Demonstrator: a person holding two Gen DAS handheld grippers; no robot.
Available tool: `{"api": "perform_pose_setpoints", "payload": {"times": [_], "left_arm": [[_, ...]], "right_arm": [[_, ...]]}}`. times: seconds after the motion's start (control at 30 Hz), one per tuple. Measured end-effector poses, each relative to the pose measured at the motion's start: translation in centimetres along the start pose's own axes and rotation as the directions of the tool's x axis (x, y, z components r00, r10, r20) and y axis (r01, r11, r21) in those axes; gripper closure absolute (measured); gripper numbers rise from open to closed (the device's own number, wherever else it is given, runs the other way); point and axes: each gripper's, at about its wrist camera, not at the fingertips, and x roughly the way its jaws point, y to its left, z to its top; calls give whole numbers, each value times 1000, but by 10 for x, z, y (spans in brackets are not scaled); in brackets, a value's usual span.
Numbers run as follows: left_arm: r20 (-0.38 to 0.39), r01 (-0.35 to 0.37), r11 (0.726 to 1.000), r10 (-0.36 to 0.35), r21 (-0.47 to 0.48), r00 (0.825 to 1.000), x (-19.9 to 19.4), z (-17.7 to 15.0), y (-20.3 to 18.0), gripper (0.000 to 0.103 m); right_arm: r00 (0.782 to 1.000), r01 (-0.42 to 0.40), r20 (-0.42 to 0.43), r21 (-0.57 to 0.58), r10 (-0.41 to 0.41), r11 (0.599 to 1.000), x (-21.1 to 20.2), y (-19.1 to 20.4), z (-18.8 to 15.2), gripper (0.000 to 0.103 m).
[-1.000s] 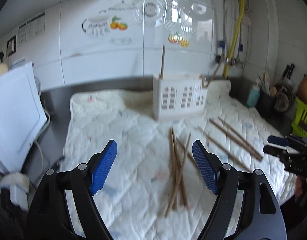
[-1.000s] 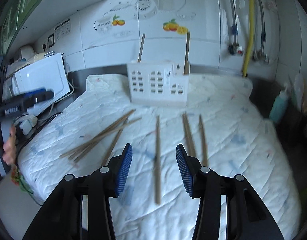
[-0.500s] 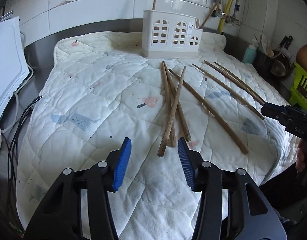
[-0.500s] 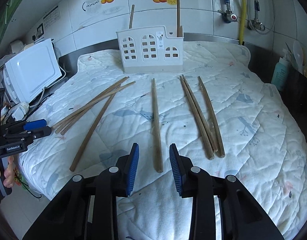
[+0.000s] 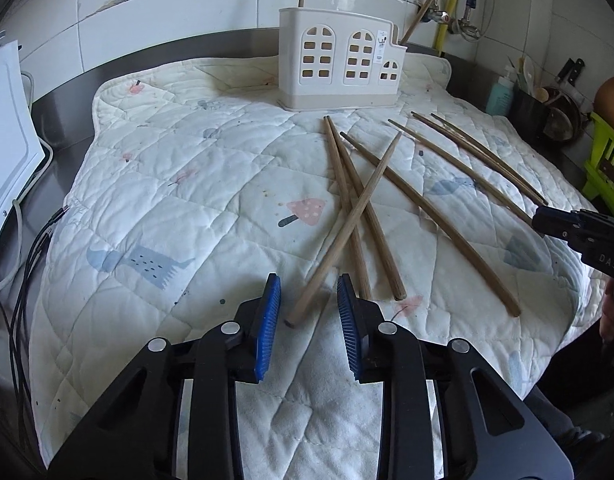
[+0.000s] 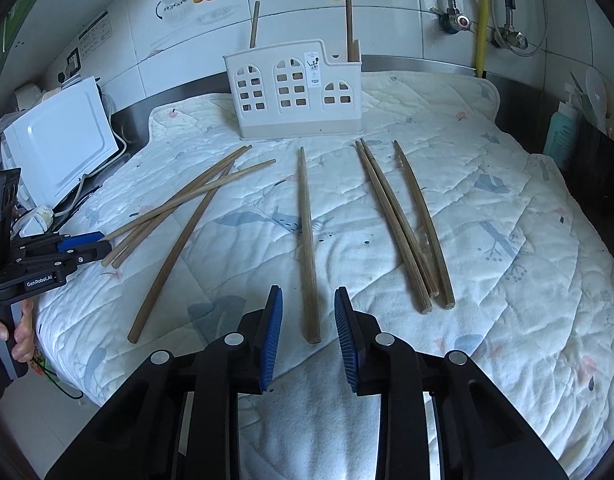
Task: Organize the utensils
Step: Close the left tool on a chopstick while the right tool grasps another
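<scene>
Both claws are at the pick-up step. Nearest, the left claw (image 5: 309, 300) is narrowing its jaws around the near end of one crossed chopstick (image 5: 347, 224), which lies between the pads, apparently not yet pinched; the right claw (image 6: 308, 312) is likewise closing on the near end of a lone chopstick (image 6: 308, 240), with a gap showing on each side. Next, I judge, each must finish clamping, lift its stick clear of the quilted mat (image 5: 167, 184) on the table, then carry it to the white holder (image 6: 295, 92) at the far edge, tipping it upright to drop in. Further out lie a loose pair (image 6: 391, 220) and another single stick (image 6: 423, 224). The holder's inside is hidden; two sticks poke from it, their lower ends unseen.
</scene>
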Motion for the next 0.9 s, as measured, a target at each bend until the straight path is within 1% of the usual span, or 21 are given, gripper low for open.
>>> {"api": "perform_pose_setpoints", "payload": {"times": [0.1, 0.27, 0.3, 0.33, 0.53, 0.67, 0.83, 0.9], "left_arm": [[-4, 8, 1000, -7, 26, 1000, 2, 1, -4, 74], [-5, 26, 999, -26, 19, 1000, 7, 3, -1, 74], [-5, 29, 999, -29, 20, 1000, 7, 4, -1, 78], [-6, 28, 999, -28, 22, 1000, 8, 4, -1, 80], [-8, 26, 1000, -26, 17, 1000, 9, 5, 1, 86], [-7, 25, 1000, -25, 19, 1000, 10, 5, 0, 87], [-2, 24, 1000, -24, -2, 1000, 8, 5, 3, 94], [2, 29, 1000, -29, -12, 1000, 5, 6, 3, 96]], "right_arm": [[1000, -2, -4, 2, 2, 1000, 3, 1, 0, 78], [1000, -6, -7, 6, 6, 1000, 7, 1, 1, 80], [1000, -7, -8, 8, 7, 1000, 8, 1, 1, 80], [1000, -5, -9, 9, 5, 1000, 10, 1, 1, 80], [1000, 1, -5, 16, -1, 1000, 16, 0, 4, 85], [1000, 23, 1, 3, -23, 1000, 19, 0, 5, 94], [1000, 28, 13, -10, -28, 1000, 14, 2, 6, 96], [999, 30, 30, -16, -29, 999, 6, 2, 10, 96]]}}
